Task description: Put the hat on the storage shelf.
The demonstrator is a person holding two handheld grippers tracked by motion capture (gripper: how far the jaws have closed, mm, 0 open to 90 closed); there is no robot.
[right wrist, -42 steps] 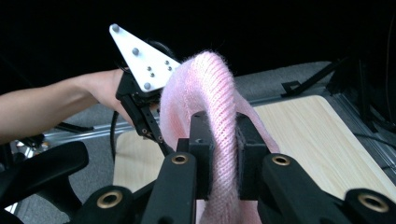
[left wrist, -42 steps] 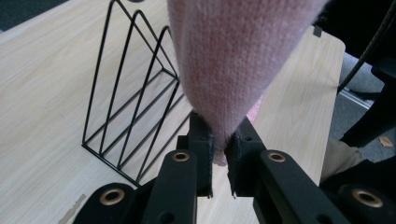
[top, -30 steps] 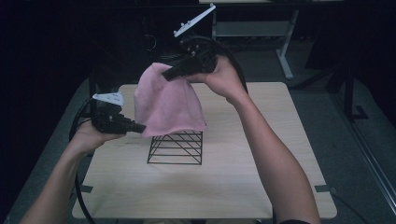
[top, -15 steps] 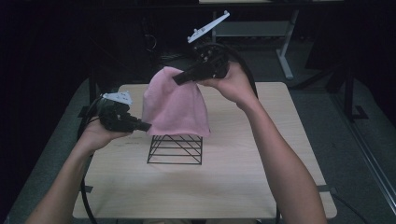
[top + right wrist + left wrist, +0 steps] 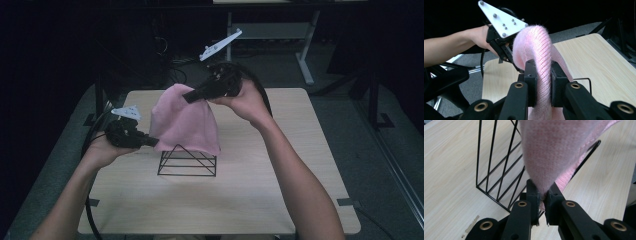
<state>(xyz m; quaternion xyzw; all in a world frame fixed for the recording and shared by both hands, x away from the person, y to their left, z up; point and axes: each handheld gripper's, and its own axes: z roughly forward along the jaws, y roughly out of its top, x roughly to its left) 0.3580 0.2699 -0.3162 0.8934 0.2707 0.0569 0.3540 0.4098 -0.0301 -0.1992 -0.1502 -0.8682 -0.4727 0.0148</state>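
- The left hand-held gripper (image 5: pixel 150 142) sits at about 9 o'clock of the wire rack (image 5: pixel 187 161), its jaws pinched tight on a lower corner of the pink knitted cloth (image 5: pixel 185 122).
- That cloth hangs in the air over the rack, its hem draped onto the rack's top, stretched between the two grips.
- The right hand-held gripper (image 5: pixel 189 96), at 12 o'clock of the cloth, is clamped on a bunched fold at its top edge.
- To lay it well, I judge both hands should sink together and keep the fabric taut, so that it settles evenly across the top wires rather than sliding off one side.
- The rack looks light; a snagged knit loop could tip or drag it across the table (image 5: pixel 280 200).
- Cables trail at 8 o'clock, and a desk frame (image 5: pixel 305 65) stands well apart at 1 o'clock; neither blocks the way.
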